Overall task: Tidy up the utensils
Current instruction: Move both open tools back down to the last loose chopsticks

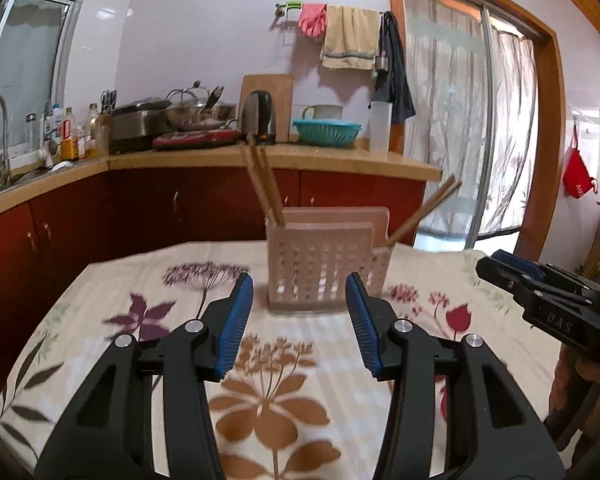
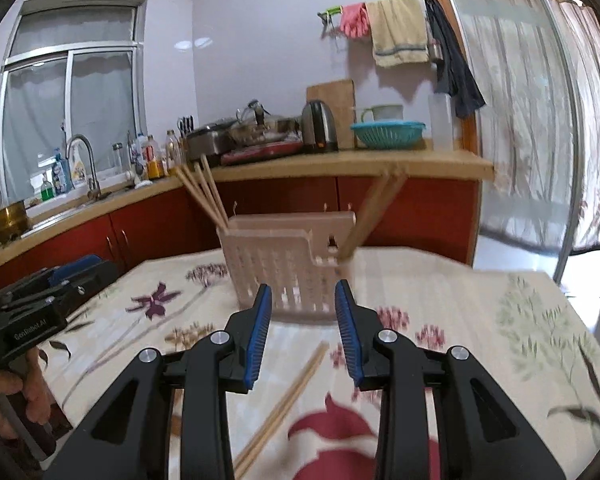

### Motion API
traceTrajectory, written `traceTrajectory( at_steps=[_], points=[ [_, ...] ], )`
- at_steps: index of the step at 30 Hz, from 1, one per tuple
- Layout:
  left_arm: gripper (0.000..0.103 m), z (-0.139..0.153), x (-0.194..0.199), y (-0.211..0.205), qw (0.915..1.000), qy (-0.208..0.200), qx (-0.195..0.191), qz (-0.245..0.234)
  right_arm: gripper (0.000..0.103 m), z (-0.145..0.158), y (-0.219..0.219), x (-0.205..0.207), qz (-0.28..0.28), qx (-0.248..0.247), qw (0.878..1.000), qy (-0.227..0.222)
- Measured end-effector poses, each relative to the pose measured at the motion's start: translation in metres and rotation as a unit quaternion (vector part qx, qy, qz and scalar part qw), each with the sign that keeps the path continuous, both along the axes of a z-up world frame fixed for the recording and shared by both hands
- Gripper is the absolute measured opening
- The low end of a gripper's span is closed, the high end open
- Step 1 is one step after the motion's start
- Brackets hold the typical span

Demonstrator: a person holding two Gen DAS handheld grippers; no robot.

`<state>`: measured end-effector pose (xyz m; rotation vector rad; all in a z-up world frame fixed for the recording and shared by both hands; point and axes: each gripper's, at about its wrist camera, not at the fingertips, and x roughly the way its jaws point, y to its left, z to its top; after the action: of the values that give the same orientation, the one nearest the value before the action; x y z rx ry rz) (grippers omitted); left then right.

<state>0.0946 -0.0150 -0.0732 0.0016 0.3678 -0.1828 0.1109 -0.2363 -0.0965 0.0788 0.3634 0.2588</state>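
the left gripper (image 1: 300, 300) is hovering over the floral tablecloth (image 1: 112, 280) with its blue-padded jaws standing wide apart and nothing between them, facing the pink perforated utensil holder (image 1: 320, 268) that is standing upright on the cloth. the right gripper (image 2: 302, 312) is also hovering with its jaws spread wide and gripping nothing, pointing at the same holder just ahead. one bunch of wooden chopsticks (image 2: 204, 192) is leaning out of the holder's left compartment, and another pair (image 2: 370, 214) is slanting out of the smaller right compartment. two loose chopsticks (image 2: 288, 400) are lying flat on the tablecloth beneath the right gripper, well short of the holder.
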Motion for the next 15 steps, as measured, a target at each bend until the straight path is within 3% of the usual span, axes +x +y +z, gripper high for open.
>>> traceTrajectory(
  at_steps=[6, 15],
  points=[
    [0.047, -0.028, -0.018, 0.008, 0.9993, 0.035, -0.005, 0.014, 0.034, -0.050, 0.009, -0.013, -0.001, -0.003, 0.998, 0.056],
    [0.047, -0.050, -0.039, 0.024, 0.9980, 0.054, -0.001, 0.034, 0.034, -0.096, 0.038, -0.026, 0.018, -0.024, 0.995, 0.100]
  ],
)
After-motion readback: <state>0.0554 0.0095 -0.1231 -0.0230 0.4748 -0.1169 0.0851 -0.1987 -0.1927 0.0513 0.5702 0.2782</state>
